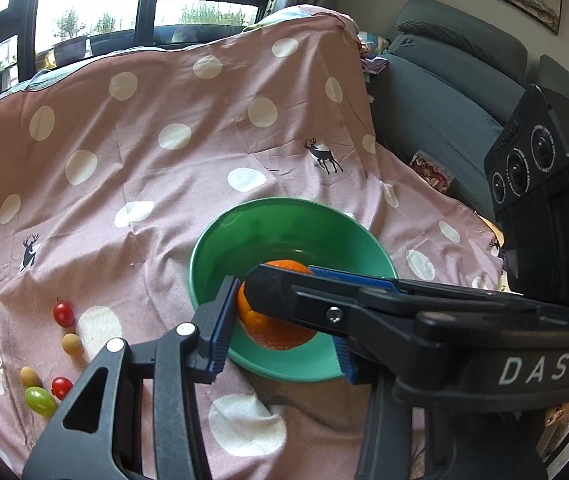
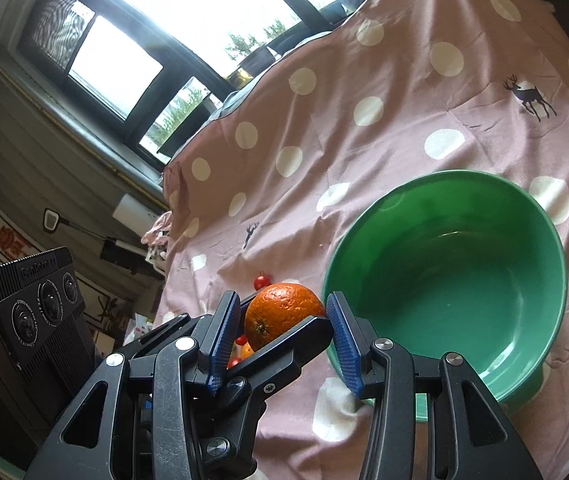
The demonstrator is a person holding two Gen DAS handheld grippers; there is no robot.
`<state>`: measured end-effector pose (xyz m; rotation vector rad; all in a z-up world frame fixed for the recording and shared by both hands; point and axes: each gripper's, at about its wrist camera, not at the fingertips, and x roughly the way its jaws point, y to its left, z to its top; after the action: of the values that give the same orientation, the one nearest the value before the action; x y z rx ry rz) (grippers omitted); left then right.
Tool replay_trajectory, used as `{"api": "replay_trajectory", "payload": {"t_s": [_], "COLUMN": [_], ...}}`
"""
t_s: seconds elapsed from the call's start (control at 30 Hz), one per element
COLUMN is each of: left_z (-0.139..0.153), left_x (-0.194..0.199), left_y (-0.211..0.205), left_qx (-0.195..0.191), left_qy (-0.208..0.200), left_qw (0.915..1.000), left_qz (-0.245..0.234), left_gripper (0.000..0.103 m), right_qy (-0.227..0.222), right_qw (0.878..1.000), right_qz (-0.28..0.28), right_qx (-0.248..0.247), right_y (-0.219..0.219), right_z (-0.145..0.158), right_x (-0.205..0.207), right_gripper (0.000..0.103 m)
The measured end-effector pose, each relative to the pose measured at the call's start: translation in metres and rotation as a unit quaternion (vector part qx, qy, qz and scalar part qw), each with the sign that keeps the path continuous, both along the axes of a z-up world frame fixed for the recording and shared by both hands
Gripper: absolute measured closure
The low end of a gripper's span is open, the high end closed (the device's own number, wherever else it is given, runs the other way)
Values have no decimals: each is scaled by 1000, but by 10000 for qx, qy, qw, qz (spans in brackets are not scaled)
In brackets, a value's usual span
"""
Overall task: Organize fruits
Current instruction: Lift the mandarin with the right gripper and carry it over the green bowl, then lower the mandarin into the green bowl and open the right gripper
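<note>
Cloth (image 1: 156, 184): pink with white dots and deer prints, spread under everything.
Bowl (image 2: 440, 174): green, standing on the cloth; bare green inside with a glint of light; near rim cut off by the gripper fingers.
Right gripper (image 2: 282, 300): blue pads pressed to both sides of the orange (image 2: 284, 314).
Left gripper (image 1: 284, 312): crossing the right one, one pad against the orange, the other hidden; grip impossible to judge.
Orange: lifted clear of the cloth, by the bowl's near rim.
Small fruits: two cherry tomatoes (image 1: 63, 314), a green grape (image 1: 39, 400) and two tan pieces (image 1: 71, 344), loose on the cloth, well apart from the bowl.
</note>
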<state>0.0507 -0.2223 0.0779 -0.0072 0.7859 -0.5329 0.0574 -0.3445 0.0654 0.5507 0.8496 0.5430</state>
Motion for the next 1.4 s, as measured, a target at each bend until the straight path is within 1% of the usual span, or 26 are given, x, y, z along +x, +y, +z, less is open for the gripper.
{"api": "replay_trajectory", "payload": {"t_s": [0.37, 0.73, 1.07, 1.4], "left_z": [-8, -23, -36, -46], "left_x": [25, 47, 57, 63], "left_y": [-42, -70, -80, -81], "left_qx": [-5, -77, -191, -255], "left_qy": [167, 425, 679, 848], "left_qw": [9987, 9954, 9924, 9907], "left_qz": [-491, -852, -1008, -1029], "left_gripper": [60, 60, 60, 60], "right_qy": [152, 395, 639, 790], "right_qw": [9982, 9935, 9897, 9878], "right_qz": [-571, -1060, -1277, -1342], "right_qx": [100, 146, 71, -4], "right_y": [-44, -74, -87, -88], "right_z": [-9, -22, -33, -41], "right_x": [7, 17, 23, 25], "right_gripper": [55, 55, 55, 55]}}
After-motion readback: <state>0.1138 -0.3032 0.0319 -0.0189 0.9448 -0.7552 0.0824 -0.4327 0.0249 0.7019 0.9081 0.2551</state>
